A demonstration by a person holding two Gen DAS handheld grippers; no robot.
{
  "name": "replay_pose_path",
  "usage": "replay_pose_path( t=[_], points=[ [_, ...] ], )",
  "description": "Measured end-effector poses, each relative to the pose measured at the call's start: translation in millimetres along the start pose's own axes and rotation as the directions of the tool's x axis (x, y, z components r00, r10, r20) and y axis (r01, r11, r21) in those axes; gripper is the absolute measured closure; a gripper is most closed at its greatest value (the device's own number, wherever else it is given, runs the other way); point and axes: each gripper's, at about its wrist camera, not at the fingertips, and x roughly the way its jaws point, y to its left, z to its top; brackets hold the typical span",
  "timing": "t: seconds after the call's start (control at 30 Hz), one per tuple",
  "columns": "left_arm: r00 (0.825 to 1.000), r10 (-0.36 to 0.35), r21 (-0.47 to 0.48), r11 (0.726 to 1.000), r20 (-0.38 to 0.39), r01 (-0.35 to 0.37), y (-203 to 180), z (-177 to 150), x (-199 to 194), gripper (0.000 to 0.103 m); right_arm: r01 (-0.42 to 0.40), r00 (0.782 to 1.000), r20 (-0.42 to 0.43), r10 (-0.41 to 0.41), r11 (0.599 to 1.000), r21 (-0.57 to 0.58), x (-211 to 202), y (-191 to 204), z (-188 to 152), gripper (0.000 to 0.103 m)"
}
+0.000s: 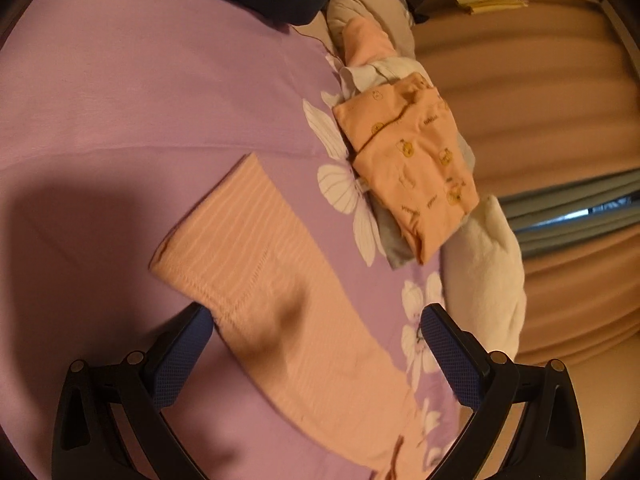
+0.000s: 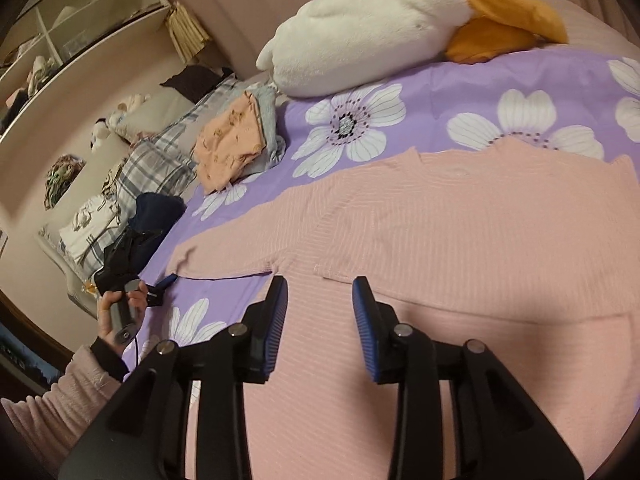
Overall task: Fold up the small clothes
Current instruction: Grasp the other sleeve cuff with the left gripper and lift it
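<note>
Right hand-held gripper [image 2: 320,312] open w/ nothing between pads, over pink shirt [image 2: 440,232] spread flat on bed sheet [image 2: 460,76]. Left hand-held gripper [image 1: 316,352] open wide, straddling sleeve [image 1: 256,248]. Folded clothes pile [image 1: 416,168] ahead.

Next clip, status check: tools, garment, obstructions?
Left tool open, straddling sleeve. Right tool open, empty, over pink shirt spread flat. Folded pile and plush toy lie clear of it.

text: small print on folded orange garment [image 1: 416,160] | too blurred to read | nothing else
</note>
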Motion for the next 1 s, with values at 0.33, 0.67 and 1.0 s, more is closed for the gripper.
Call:
replay_pose_path(
  t=[0.33, 0.67, 1.0],
  points=[
    [0.984, 0.169, 0.036, 0.985, 0.055, -0.171, -2, 1, 12, 0.086, 0.03, 0.999, 0.024, -0.031, 0.999, 0.018, -20, -5, -12, 0.067],
    [0.976, 0.184, 0.349, 0.912, 0.117, -0.214, -89, -29, -5, 0.092, 0.066, 0.997, 0.031, -0.068, 0.996, 0.053, -41, -17, -26, 0.066],
    [0.994, 0.103, 0.653, 0.75, 0.039, -0.104, -225, -138, 3, 0.093, 0.064, 0.995, 0.073, -0.071, 0.994, 0.093, -74, -31, -38, 0.065]
  ],
)
